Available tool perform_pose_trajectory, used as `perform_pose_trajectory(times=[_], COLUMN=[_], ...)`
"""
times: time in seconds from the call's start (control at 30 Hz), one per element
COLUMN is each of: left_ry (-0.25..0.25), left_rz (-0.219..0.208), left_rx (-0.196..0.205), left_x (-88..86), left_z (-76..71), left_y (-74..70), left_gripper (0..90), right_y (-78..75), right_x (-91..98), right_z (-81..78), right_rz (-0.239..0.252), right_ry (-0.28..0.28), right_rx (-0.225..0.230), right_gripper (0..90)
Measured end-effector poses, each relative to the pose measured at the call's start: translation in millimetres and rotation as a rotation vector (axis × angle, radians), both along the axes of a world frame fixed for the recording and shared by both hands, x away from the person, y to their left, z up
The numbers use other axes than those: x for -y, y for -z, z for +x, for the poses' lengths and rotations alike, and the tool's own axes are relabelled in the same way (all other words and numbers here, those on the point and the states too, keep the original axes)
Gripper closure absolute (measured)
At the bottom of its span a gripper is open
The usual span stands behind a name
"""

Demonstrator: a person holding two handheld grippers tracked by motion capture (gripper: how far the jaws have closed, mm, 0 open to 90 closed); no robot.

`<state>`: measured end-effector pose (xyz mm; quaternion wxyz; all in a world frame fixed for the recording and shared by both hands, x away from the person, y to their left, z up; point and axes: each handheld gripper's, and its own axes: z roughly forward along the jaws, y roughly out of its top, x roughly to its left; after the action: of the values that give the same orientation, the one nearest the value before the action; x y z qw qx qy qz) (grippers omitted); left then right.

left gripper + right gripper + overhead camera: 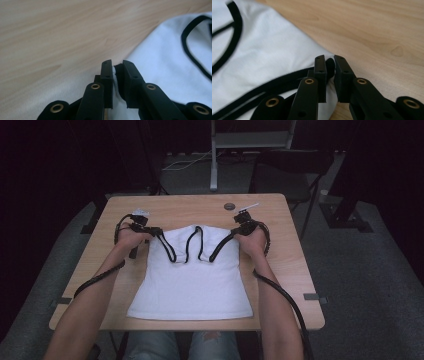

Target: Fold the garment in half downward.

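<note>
A white tank top point(192, 280) with black trim lies flat on the wooden table point(292, 255), its hem toward the person and its straps toward the far side. My left gripper point(156, 232) is shut on the top's left shoulder strap; in the left gripper view white cloth point(114, 72) is pinched between the closed jaws. My right gripper point(234, 231) is shut on the right shoulder strap, and in the right gripper view the black-trimmed edge point(330, 65) sits clamped between its jaws. Both hands rest at the top's upper corners.
A small dark round object point(229, 206) lies near the table's far edge. A chair point(295, 175) and a metal stand point(215, 155) are behind the table. Bare wood shows to the left and right of the garment.
</note>
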<state>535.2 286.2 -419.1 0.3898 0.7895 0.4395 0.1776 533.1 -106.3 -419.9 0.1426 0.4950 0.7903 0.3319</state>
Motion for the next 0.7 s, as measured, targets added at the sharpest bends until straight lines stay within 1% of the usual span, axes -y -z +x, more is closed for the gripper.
perform_pose_trajectory(times=[0.1, 0.2, 0.27, 0.33, 0.37, 0.43, 0.5, 0.6, 0.7], left_ry=[-0.008, -0.007, -0.006, -0.007, -0.007, -0.009, -0.013, -0.016, -0.020], left_rz=[-0.006, -0.015, -0.039, -0.044, -0.044, -0.041, -0.050, -0.067, -0.085], left_rx=[0.013, 0.042, 0.055, 0.062, 0.062, 0.070, 0.079, 0.107, 0.124], left_x=[-0.1, 1.5, 2.0, 2.7, 2.7, 2.7, 2.4, 1.3, -0.6], left_z=[1.4, 0.7, 0.4, 1.2, 1.2, 2.4, 2.7, 1.2, -0.6], left_y=[-8.6, -20.7, -29.3, -37.3, -37.3, -43.0, -47.8, -57.9, -61.8], left_gripper=[80.6, 80.8, 81.2, 81.5, 81.5, 81.5, 81.5, 81.6, 81.5], right_y=[-6.6, -15.1, -21.9, -28.5, -28.5, -34.9, -39.4, -50.8, -59.1], right_x=[1.6, 4.3, 6.6, 8.4, 8.4, 9.9, 9.9, 11.4, 11.8], right_z=[-0.1, 0.1, -0.1, 0.0, 0.0, 0.5, 0.2, -1.1, -3.1], right_rz=[0.015, 0.028, 0.044, 0.057, 0.057, 0.071, 0.076, 0.096, 0.111], right_ry=[-0.002, 0.001, 0.005, 0.009, 0.009, 0.010, 0.013, 0.017, 0.020], right_rx=[0.008, 0.030, 0.044, 0.056, 0.056, 0.069, 0.074, 0.107, 0.133], right_gripper=[81.9, 81.9, 81.9, 81.9, 81.9, 81.9, 81.9, 81.9, 81.9])
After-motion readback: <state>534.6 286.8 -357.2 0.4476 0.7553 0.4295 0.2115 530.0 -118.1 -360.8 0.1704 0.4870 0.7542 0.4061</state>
